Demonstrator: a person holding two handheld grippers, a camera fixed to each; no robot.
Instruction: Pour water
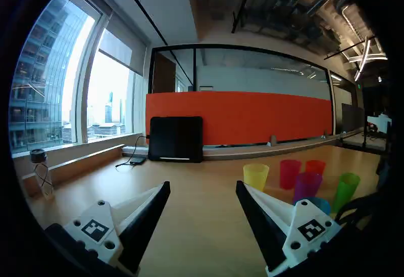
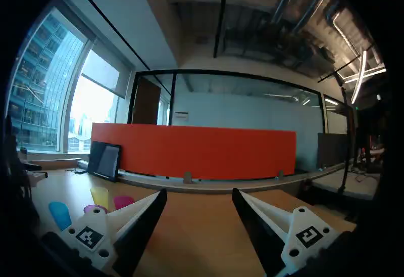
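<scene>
Six plastic cups stand bunched on the table (image 1: 202,226). In the left gripper view they sit just past the tip of the right-side finger. The yellow cup (image 1: 256,176) is nearest that tip, with the pink cup (image 1: 290,173) and red cup (image 1: 315,167) behind it. The purple cup (image 1: 307,186) and green cup (image 1: 346,190) are closer in, and the blue cup (image 1: 319,205) is half hidden behind the finger itself. All upright, all apart from the fingers.

Away on the other side, well beyond the left-side finger, a clear bottle (image 1: 41,173) with a dark cap stands upright by the window (image 1: 50,90); what it holds I cannot tell.

Now the left gripper (image 1: 202,186): fingers spread wide, bare wood between them, gripping nothing. Straight ahead of the gap, a black tablet (image 1: 175,139) leans against the orange partition (image 1: 242,118), with a cable (image 1: 126,162) trailing from its side.

Over to the right gripper view: the right gripper (image 2: 198,193) is spread wide too, nothing between its fingers, above the same table. The cups lie off beyond its left-side finger. The blue one stands clear of it, while yellow, purple and pink peek over that finger's edge. The tablet leans farther back on that side, and the partition runs across ahead of both fingertips.
</scene>
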